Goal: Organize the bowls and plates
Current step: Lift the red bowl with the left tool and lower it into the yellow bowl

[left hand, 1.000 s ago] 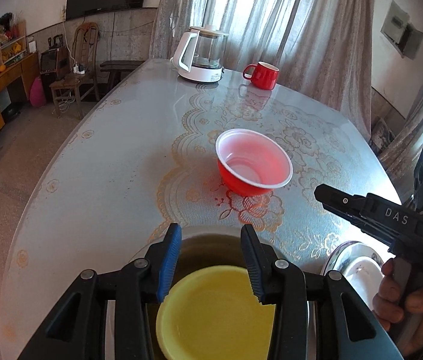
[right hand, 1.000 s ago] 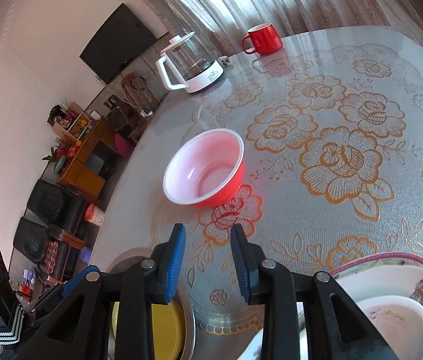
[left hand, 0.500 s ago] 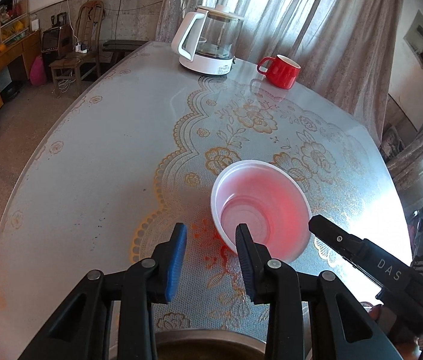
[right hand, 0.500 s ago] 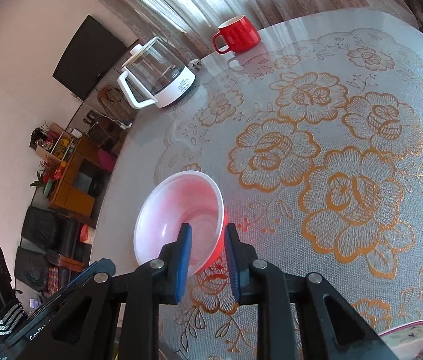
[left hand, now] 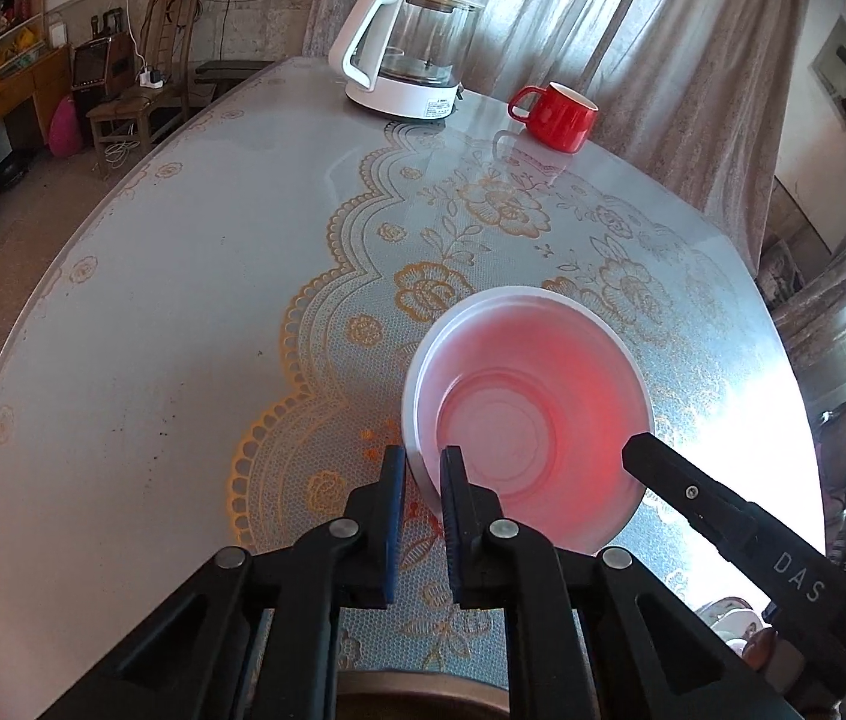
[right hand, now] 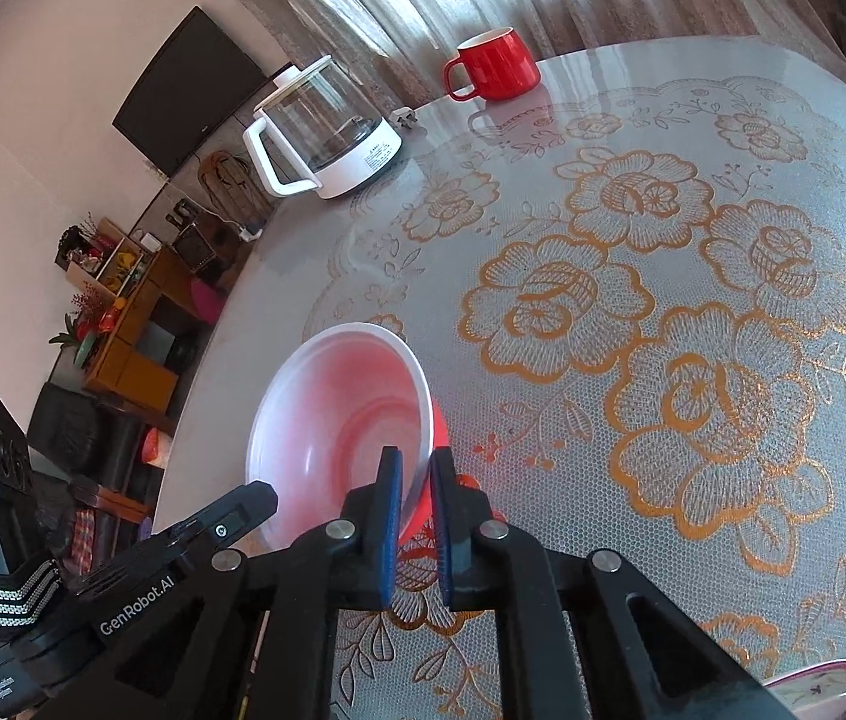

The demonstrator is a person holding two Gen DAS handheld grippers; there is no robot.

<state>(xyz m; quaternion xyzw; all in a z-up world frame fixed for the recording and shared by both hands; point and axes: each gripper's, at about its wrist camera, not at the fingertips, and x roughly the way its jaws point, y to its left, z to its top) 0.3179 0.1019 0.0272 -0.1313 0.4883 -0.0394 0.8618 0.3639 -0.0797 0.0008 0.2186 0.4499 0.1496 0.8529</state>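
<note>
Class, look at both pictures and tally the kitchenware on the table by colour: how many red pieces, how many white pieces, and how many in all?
Red: 2, the bowl and the mug
White: 1, the kettle
Total: 3

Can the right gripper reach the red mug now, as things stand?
Probably not right away. The right gripper is shut on the rim of the red bowl, and the red mug stands far across the table. The cloth between them looks bare, so releasing the bowl would leave the way free.
</note>
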